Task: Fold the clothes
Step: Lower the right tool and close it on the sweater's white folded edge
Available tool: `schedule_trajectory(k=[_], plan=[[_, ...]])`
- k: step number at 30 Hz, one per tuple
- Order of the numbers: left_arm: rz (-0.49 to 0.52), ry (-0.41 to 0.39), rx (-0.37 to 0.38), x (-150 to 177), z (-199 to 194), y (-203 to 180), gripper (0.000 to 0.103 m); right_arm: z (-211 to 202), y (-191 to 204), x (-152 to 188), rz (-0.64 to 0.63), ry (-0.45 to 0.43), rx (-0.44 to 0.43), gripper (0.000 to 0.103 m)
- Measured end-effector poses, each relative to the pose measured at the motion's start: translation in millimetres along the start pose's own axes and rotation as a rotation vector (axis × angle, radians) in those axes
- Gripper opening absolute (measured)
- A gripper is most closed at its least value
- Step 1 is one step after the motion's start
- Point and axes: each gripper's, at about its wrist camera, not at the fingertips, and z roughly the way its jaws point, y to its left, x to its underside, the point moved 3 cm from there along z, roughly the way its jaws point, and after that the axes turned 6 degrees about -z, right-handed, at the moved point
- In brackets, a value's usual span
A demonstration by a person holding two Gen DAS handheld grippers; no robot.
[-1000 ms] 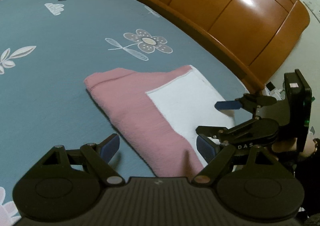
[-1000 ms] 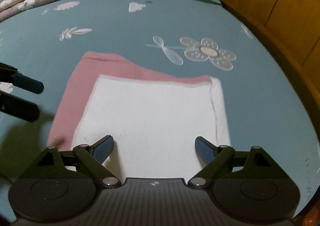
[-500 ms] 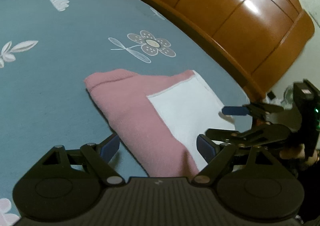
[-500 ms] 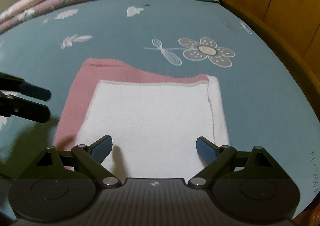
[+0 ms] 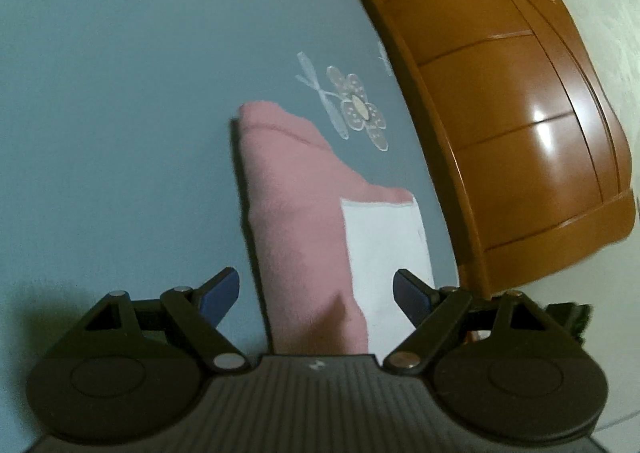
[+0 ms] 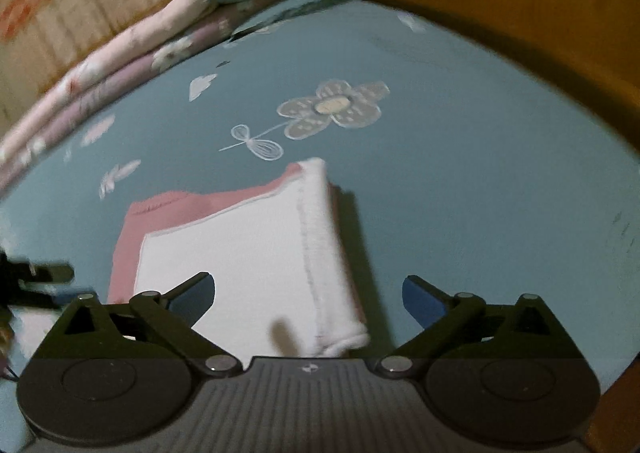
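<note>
A blue flowered bed (image 5: 120, 133) carries a folded pink and white cloth (image 5: 304, 221) near its edge by the wooden headboard (image 5: 520, 133). The left gripper (image 5: 316, 291) and right gripper (image 6: 308, 293) hover over it, jaws wide, holding nothing.

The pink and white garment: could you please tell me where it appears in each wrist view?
Left wrist: pink and white garment lies centre, running down to the open tongs.
Right wrist: garment lies centre-left, white side facing up.
Shared landmark: the flower print on the bedsheet beyond it.
</note>
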Motion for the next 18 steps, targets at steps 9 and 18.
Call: schedule_trajectory(k=[9,18], plan=[[-0.08,0.038,0.002,19,32,1,0.084,39,-43,11,0.153,0.09,-0.214,0.103],[-0.095,0.052,-0.014,14,65,-6,0.092,68,-43,-7,0.115,0.12,-0.399,0.103]])
